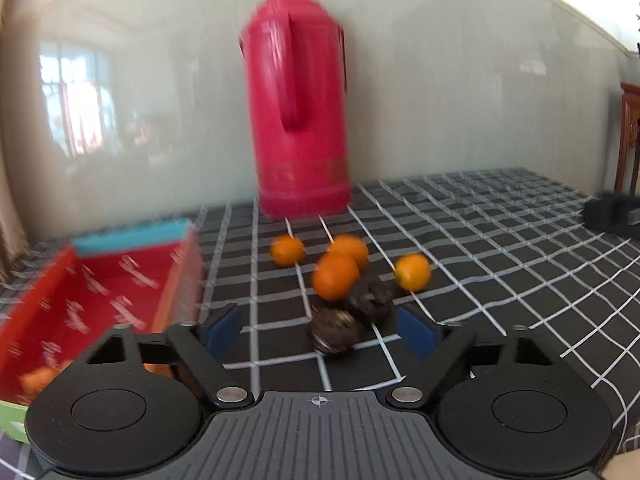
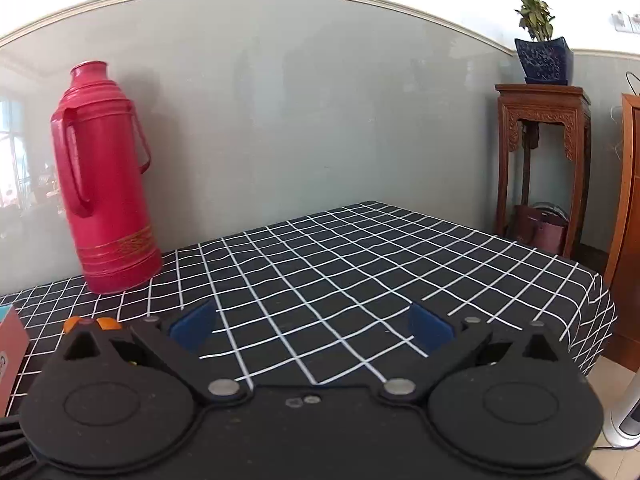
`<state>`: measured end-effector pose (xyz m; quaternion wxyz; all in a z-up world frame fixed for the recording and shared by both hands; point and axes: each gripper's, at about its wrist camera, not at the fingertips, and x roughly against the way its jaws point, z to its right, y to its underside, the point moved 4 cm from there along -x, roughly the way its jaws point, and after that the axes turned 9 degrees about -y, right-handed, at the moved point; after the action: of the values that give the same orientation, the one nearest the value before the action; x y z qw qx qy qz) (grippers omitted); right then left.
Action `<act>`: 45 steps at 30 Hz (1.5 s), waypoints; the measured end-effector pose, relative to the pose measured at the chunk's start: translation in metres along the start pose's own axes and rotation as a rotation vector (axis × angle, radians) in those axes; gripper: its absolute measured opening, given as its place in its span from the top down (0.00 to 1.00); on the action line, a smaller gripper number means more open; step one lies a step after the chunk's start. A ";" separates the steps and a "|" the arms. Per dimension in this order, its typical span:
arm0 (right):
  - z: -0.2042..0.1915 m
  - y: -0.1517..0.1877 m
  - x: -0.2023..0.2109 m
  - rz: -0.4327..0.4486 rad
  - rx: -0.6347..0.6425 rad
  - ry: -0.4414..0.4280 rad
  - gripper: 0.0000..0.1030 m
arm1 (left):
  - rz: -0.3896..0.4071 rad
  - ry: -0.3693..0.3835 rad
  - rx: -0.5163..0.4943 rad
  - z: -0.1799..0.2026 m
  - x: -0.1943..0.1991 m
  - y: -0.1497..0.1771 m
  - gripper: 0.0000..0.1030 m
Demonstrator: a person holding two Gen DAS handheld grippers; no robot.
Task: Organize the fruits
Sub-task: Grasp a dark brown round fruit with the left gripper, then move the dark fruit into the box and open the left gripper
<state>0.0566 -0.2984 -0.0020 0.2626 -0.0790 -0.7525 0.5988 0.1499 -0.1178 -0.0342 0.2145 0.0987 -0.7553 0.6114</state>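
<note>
Ahead of our right gripper (image 2: 312,328), released, bare checked cloth (image 2: 360,264) reaches the table edge; our left gripper (image 1: 318,330), released, hovers above two dark fruits (image 1: 352,316).

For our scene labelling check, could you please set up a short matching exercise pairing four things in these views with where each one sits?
Things:
1. red thermos
2. red box
3. dark fruit
4. potted plant

Places:
A. between the open left tongs
B. on a carved wooden stand
C. upright at the wall
D. left of the oranges

Pairs: 1-C, 2-D, 3-A, 4-B
</note>
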 end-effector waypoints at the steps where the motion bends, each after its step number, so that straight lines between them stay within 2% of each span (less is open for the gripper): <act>1: 0.003 0.000 0.000 -0.003 -0.006 0.002 0.06 | -0.018 -0.004 0.004 0.002 -0.007 0.002 0.20; 8: 0.018 -0.003 0.001 0.003 -0.030 0.015 0.06 | -0.081 -0.001 -0.003 0.014 -0.035 0.008 0.22; 10: 0.018 -0.003 0.001 0.004 -0.034 0.009 0.06 | -0.102 0.018 0.004 0.016 -0.041 0.007 0.31; 12: 0.018 -0.003 0.001 0.001 -0.036 0.003 0.06 | -0.139 0.030 0.020 0.013 -0.048 0.008 0.46; 13: 0.017 -0.003 0.001 0.000 -0.035 -0.001 0.06 | -0.151 0.038 0.038 0.010 -0.049 0.008 0.47; 16: 0.014 -0.002 0.002 0.001 -0.027 -0.015 0.06 | -0.147 0.035 0.039 0.011 -0.050 0.008 0.60; 21: 0.007 -0.003 0.003 0.008 -0.011 -0.032 0.06 | -0.101 -0.001 0.030 0.012 -0.042 0.008 0.62; 26: -0.001 -0.003 0.005 0.007 0.000 -0.055 0.06 | 0.000 -0.082 0.024 -0.001 -0.019 0.001 0.62; 32: -0.015 0.000 0.006 0.003 0.015 -0.090 0.06 | 0.089 -0.241 0.054 -0.041 0.001 -0.009 0.62; 35: -0.025 0.002 0.006 0.001 0.031 -0.111 0.06 | 0.076 -0.317 0.083 -0.066 0.006 -0.008 0.62; 45: -0.062 0.010 0.006 -0.017 0.084 -0.193 0.06 | -0.082 -0.486 0.206 -0.144 0.004 0.016 0.62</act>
<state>0.0801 -0.2397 -0.0002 0.1973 -0.0034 -0.7492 0.6323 0.1688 0.0253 -0.0238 0.0405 0.2945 -0.7136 0.6343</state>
